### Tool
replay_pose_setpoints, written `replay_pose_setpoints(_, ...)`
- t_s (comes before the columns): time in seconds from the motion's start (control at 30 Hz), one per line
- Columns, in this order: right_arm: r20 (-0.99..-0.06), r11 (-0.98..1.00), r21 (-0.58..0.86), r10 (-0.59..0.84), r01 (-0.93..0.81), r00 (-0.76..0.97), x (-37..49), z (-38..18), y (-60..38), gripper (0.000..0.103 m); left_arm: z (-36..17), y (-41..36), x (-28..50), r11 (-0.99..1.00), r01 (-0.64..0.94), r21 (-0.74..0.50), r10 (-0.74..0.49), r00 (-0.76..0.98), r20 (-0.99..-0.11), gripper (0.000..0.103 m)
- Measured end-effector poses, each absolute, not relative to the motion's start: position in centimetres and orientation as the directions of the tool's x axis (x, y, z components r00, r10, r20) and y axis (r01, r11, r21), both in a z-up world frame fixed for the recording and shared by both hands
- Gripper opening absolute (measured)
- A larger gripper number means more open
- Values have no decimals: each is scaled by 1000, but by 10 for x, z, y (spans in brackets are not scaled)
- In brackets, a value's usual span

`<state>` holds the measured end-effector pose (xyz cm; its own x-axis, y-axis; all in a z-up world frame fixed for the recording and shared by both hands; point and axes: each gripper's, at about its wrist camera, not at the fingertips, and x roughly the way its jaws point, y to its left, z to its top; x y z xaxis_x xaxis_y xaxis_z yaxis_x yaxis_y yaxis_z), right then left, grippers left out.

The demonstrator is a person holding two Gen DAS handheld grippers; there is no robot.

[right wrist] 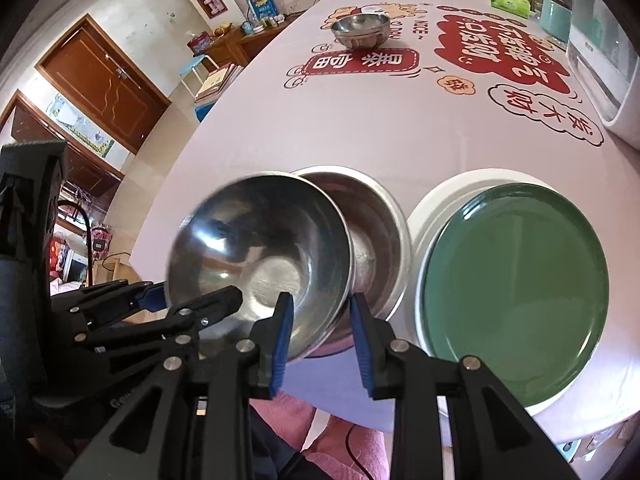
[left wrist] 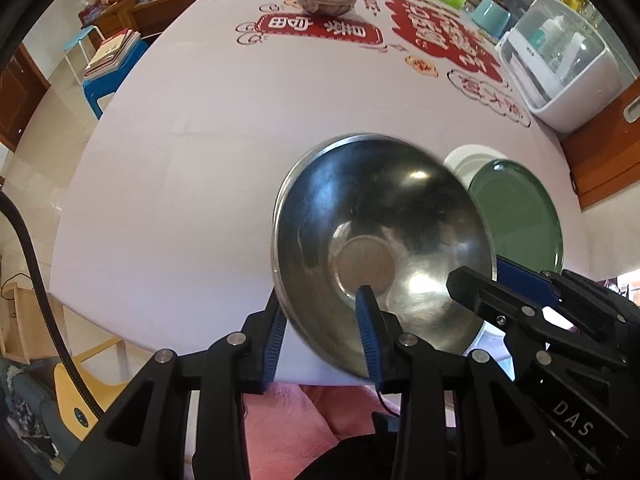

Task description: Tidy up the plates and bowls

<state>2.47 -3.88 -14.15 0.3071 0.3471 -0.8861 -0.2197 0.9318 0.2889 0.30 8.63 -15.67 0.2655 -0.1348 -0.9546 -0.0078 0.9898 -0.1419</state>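
While both my grippers straddle its rim, the steel bowl (right wrist: 260,256) tilts over another bowl (right wrist: 376,236).
Left fingers (left wrist: 370,332) and right fingers (right wrist: 282,332) stand slightly parted around it, loosening to nest it.

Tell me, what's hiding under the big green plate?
A white plate lies under the green plate. Only its rim shows, along the far and left edges. The rest is covered, so whether anything else is under there cannot be seen.

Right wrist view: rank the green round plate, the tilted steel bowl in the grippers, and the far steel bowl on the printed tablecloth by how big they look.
1. Green round plate
2. Tilted steel bowl, nearly as large; nearness inflates both
3. Far steel bowl, smallest, mostly from distance
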Motion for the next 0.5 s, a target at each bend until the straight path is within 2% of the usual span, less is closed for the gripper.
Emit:
replay_pose_setpoints(0.07, -880, 932, 293, 350, -214, 320, 25, -139, -42, 32, -152, 87, 2, 989, -11, -145, -135, 290, -948, 37)
replay_pose_setpoints(0.17, -872, 932, 297, 353, -207, 339, 23, -136, -46, 35, -146, 85, 1, 988, -10, -151, -140, 324, -936, 45)
replay_pose_setpoints(0.5, -846, 933, 304, 358, -194, 396, 21, -123, -56, 35, -132, 87, -4, 990, -15, -143, -128, 364, -923, 50)
